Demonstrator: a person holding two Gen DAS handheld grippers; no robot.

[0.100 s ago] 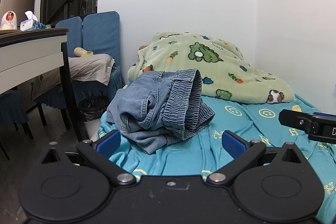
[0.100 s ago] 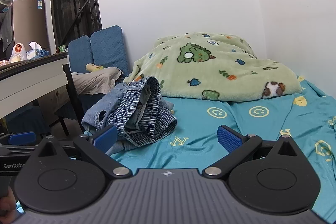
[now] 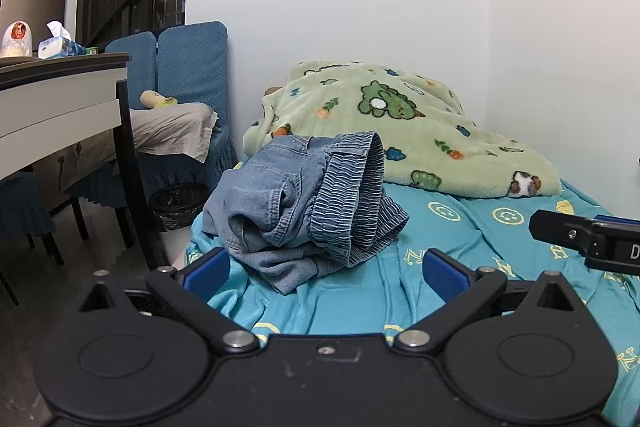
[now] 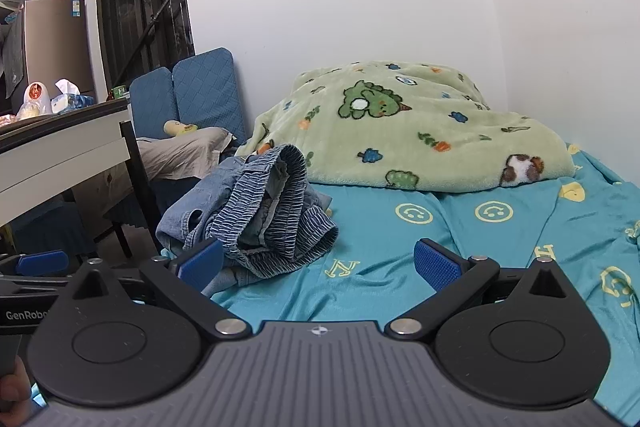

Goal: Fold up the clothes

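A crumpled pair of blue denim shorts [image 3: 304,203] with an elastic waistband lies in a heap near the left edge of the bed, on the teal sheet [image 3: 460,227]. It also shows in the right wrist view [image 4: 256,215]. My left gripper [image 3: 326,273] is open and empty, just short of the heap. My right gripper [image 4: 318,265] is open and empty, with the heap ahead to its left. The right gripper's fingers show at the right edge of the left wrist view [image 3: 588,239].
A green cartoon blanket [image 3: 400,131] is piled at the head of the bed against the white wall. A desk [image 3: 60,107] with a tissue box stands left of the bed, with blue chairs [image 3: 188,67] and a black bin [image 3: 178,205] behind it.
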